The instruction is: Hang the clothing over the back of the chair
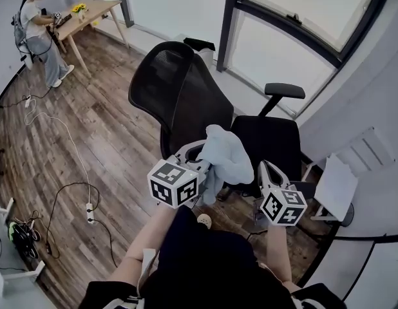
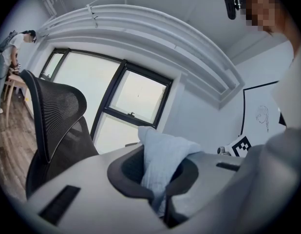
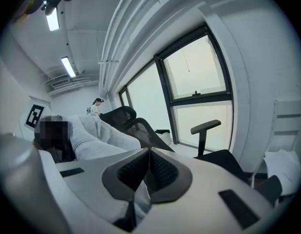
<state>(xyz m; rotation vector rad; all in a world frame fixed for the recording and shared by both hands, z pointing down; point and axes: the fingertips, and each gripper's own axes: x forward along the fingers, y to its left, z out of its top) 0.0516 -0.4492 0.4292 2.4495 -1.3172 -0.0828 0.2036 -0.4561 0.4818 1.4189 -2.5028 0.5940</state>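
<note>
A light blue piece of clothing (image 1: 226,154) hangs bunched between my two grippers, in front of a black mesh office chair (image 1: 180,92). My left gripper (image 1: 200,162) is shut on the clothing (image 2: 162,152), which bulges up out of its jaws (image 2: 165,164). The chair's back (image 2: 58,116) stands to the left of it. My right gripper (image 1: 266,170) sits by the cloth's right edge, above the chair's seat (image 1: 273,140). In the right gripper view that gripper (image 3: 149,156) is shut, with a strip of the clothing (image 3: 141,201) pinched low between the pads.
The chair's armrest (image 1: 284,91) rises by the window wall. A white folded frame (image 1: 334,187) stands at the right. A power strip (image 1: 89,211) and cables lie on the wood floor at the left. A person (image 1: 37,34) stands at a wooden desk (image 1: 89,10) far off.
</note>
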